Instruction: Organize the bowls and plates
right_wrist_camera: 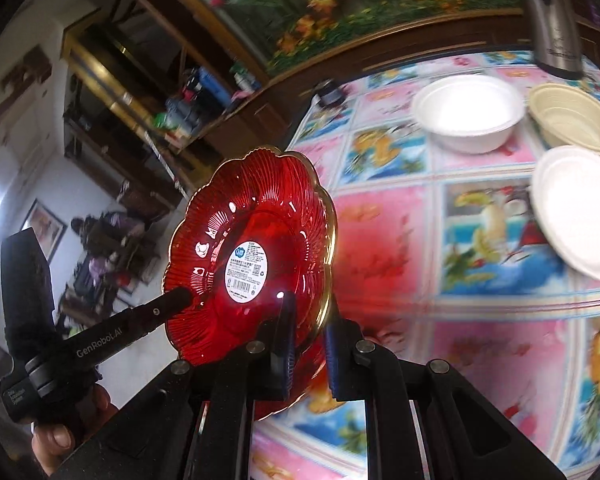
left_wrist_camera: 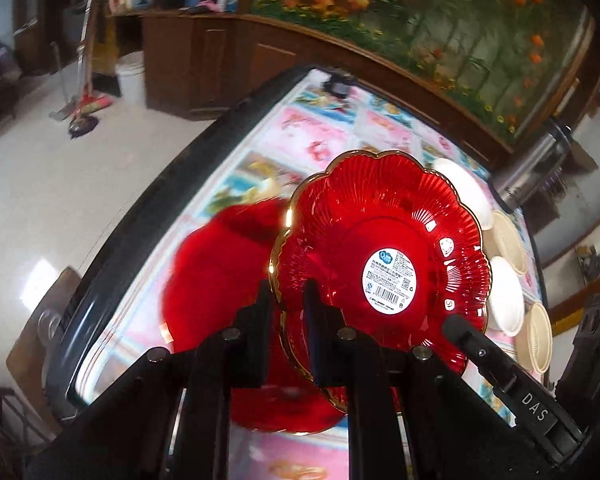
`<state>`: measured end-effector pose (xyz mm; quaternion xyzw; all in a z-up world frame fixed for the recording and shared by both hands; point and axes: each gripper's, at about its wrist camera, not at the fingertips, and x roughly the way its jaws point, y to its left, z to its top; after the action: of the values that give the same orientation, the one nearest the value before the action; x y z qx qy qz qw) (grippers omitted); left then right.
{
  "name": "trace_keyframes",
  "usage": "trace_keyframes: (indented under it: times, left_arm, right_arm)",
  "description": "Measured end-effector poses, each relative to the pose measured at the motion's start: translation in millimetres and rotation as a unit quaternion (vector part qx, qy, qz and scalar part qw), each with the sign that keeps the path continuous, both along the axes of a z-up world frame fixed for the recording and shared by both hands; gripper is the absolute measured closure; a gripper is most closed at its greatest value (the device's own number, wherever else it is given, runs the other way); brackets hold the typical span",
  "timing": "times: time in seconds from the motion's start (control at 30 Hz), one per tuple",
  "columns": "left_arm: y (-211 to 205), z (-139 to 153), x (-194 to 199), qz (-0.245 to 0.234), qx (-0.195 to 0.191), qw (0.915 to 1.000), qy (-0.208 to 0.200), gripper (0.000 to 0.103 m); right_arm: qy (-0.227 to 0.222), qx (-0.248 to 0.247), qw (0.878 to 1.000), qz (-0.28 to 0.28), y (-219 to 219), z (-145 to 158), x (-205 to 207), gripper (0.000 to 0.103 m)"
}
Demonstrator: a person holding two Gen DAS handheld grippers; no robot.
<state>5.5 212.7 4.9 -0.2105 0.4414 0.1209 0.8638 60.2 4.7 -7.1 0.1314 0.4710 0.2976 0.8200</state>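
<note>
A red glass plate (left_wrist_camera: 380, 240) with a gold scalloped rim and a white label is held off the table, tilted, its underside facing both cameras. My left gripper (left_wrist_camera: 288, 294) is shut on its rim at one side. My right gripper (right_wrist_camera: 310, 322) is shut on the rim (right_wrist_camera: 324, 280) at the opposite side. A second gold rim shows just behind the plate, so there may be two stacked. A blurred red shape (left_wrist_camera: 220, 272) lies under it on the table; I cannot tell if it is another plate. White bowls (right_wrist_camera: 468, 116) (right_wrist_camera: 576, 208) and a cream bowl (right_wrist_camera: 572, 120) sit on the table.
The table (right_wrist_camera: 440, 320) wears a bright pink and blue picture cloth. A steel flask (right_wrist_camera: 552, 32) stands at its far edge by the bowls, and a small dark object (right_wrist_camera: 330, 94) at the far corner. Wooden cabinets and shelves stand beyond. A hand (right_wrist_camera: 52, 444) grips the left tool.
</note>
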Motion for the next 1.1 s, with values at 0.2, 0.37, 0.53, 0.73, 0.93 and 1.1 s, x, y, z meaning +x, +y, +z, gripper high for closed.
trace_keyframes:
  times: [0.2,0.37,0.53,0.73,0.93,1.1]
  left_arm:
    - [14.2,-22.3,-9.7,0.024,-0.010,0.9995,0.018,0.091]
    - [16.0,-34.7,-14.4,0.033,-0.015,0.9989,0.029,0.090]
    - [17.0,-43.7,-17.5,0.048,-0.004,0.9978,0.045,0.087]
    - [20.4,-52.5,-22.3,0.055,-0.004,0.9970,0.054,0.086]
    - [19.4,-52.6,-23.5,0.058,0.012,0.9967,0.056,0.086]
    - [18.7,-53.3,-23.8,0.060,0.014,0.9964,0.059,0.086]
  right_arm:
    - [0.013,-0.029,0.999,0.027,29.5,-16.4,-12.2,0.091]
    - [0.018,-0.051,0.998,0.033,40.4,-24.6,-14.8,0.091]
    - [0.024,-0.068,0.997,0.043,49.3,-31.6,-12.8,0.091]
    - [0.018,-0.091,0.995,0.049,59.9,-33.3,-14.0,0.091]
    - [0.018,-0.108,0.992,0.054,66.3,-37.2,-14.6,0.091]
    - [0.020,-0.119,0.991,0.054,68.4,-37.8,-15.0,0.090]
